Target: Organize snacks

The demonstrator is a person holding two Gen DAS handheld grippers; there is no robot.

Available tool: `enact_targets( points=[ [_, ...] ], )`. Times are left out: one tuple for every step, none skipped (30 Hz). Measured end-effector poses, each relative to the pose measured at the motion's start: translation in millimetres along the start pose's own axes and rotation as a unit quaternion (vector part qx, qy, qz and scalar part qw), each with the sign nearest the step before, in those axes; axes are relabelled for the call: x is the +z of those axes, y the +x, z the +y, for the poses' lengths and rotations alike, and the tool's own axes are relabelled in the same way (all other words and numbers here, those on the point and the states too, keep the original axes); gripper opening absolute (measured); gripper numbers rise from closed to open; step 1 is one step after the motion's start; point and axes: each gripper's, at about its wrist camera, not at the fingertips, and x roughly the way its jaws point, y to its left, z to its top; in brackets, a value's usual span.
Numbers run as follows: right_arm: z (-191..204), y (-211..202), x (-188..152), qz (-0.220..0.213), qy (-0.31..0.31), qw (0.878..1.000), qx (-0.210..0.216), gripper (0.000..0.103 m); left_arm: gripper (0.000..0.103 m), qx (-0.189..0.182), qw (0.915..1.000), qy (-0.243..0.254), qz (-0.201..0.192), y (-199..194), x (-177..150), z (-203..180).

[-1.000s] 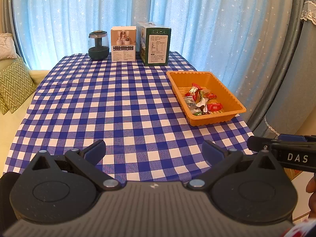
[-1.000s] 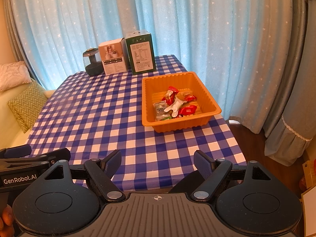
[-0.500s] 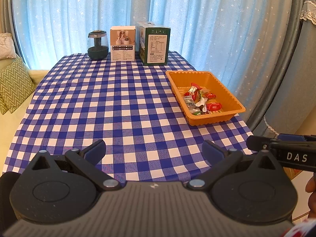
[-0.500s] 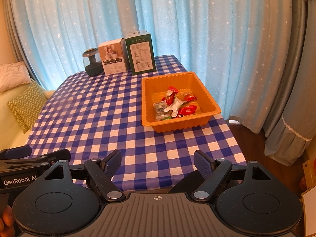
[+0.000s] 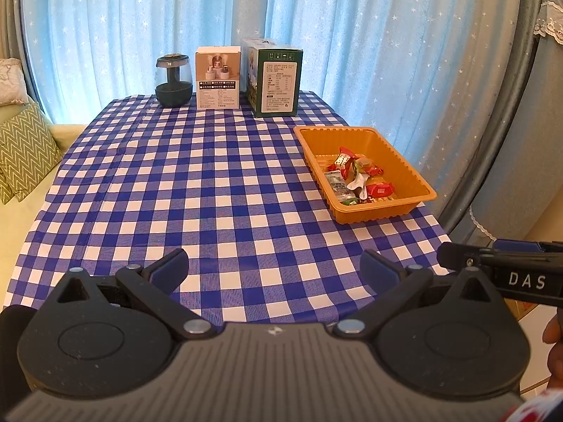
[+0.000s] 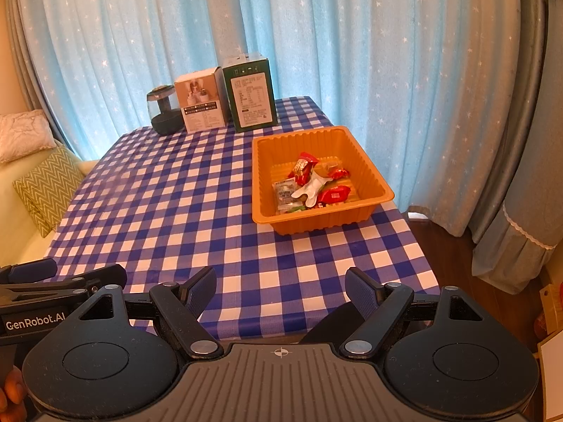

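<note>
One orange tray [image 6: 318, 223] sits on one counter [image 6: 169, 211] under a blue-and-white checked cloth, holding a small heap of wrapped snacks [image 6: 311, 184] too tangled to count exactly, at least three of them red. Two cartons stand at the far edge: one white box [image 5: 218, 81] and one green box [image 5: 276, 79], beside one dark glass jar [image 5: 174, 81]. Two hand-held grippers, left hand-held gripper [image 5: 274, 270] and right hand-held gripper [image 6: 280, 286], frame the foreground.

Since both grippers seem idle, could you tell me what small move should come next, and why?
Probably none beyond checking: every snack wrapper visible already lies in the orange tray, the checked tablecloth shows no loose ones, and the right gripper and left gripper hover open and empty.
</note>
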Motion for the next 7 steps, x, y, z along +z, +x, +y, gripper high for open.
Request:
enact_targets(
  points=[
    [-0.1,0.0,0.0,0.000,0.000,1.000,0.000,0.080,0.103,0.000,1.0000,0.000,-0.001,-0.3,0.8,1.6],
    [0.3,0.0,-0.2,0.000,0.001,1.000,0.000,0.080,0.103,0.000,1.0000,-0.001,0.000,-0.3,0.9,1.7],
    [-0.2,0.1,0.1,0.000,0.000,1.000,0.000,0.080,0.103,0.000,1.0000,-0.001,-0.001,-0.2,0.2,0.3],
    [0.9,0.2,-0.5,0.000,0.001,1.000,0.000,0.080,0.103,-0.001,1.0000,-0.001,-0.002,-0.4,0.9,1.6],
    [0.3,0.1,-0.2,0.000,0.001,1.000,0.000,0.080,0.103,-0.001,1.0000,-0.001,-0.003,-0.4,1.0,1.4],
    [0.9,0.1,-0.6,0.000,0.001,1.000,0.000,0.080,0.103,-0.002,1.0000,-0.002,-0.002,0.0,1.5,2.1],
    [0.6,-0.1,-0.7,0.000,0.001,1.000,0.000,0.080,0.103,-0.002,1.0000,-0.002,-0.002,-0.1,1.7,3.3]
  ],
)
